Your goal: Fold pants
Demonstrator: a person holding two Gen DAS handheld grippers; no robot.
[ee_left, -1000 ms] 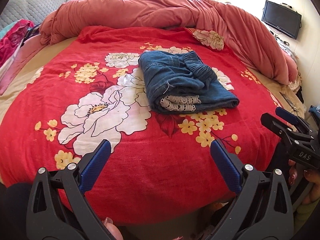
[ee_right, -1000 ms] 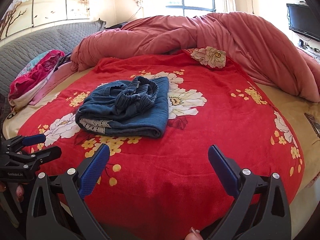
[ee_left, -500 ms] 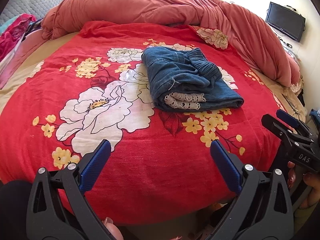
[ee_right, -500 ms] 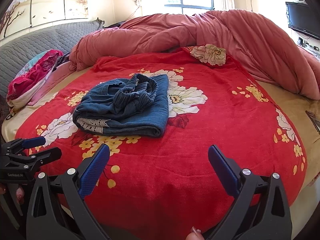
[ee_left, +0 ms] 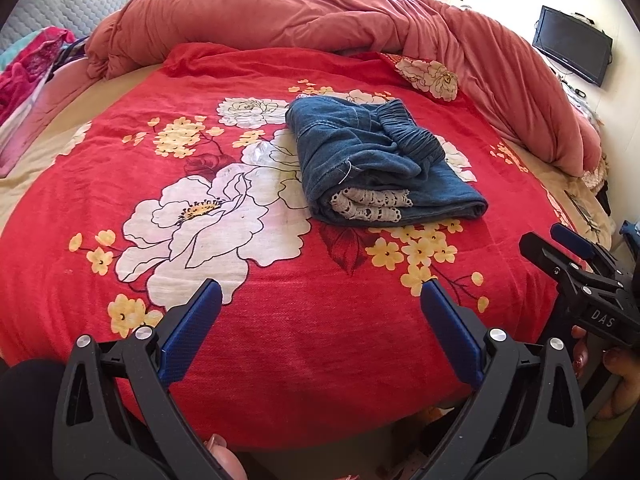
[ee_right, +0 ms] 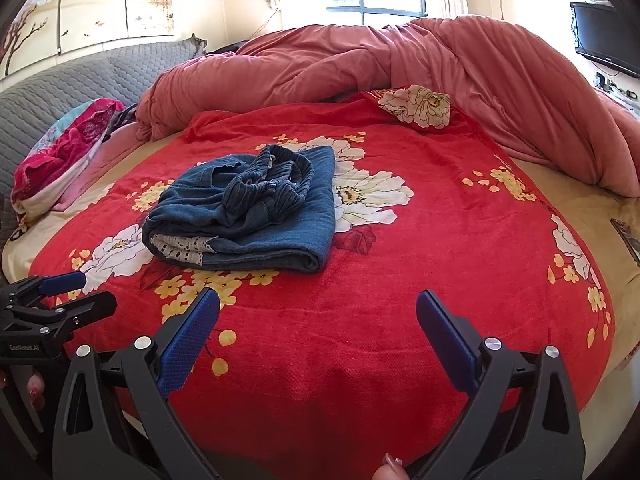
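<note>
One pair of blue denim pants (ee_left: pixel 376 164), already folded into a thick bundle, sits roughly mid-bed on the red floral blanket (ee_left: pixel 280 320), lace trim showing at the near end, bunched elastic waistband on top. Two tools: left hand-held gripper (ee_left: pixel 320 304) and right hand-held gripper (ee_right: pixel 318 312), both w/ jaws spread wide, nothing in either, both hovering at the near edge of the bed, well apart from the bundle. From the left one the pants lie ahead and a bit to the right; from the right one, ahead and to the left, so the bundle's between them, farther in. Long axis runs approx near-to-far, slightly slanted, fold edge along the right side. Neither looks clearly nearer; can't call it. My read: folding's basically done, maybe a tidy-up of that lumpy waistband left. Also one pink duvet (ee_left: pixel 320 20) heaped at the far side, one TV (ee_left: pixel 572 50) on the right wall.
</note>
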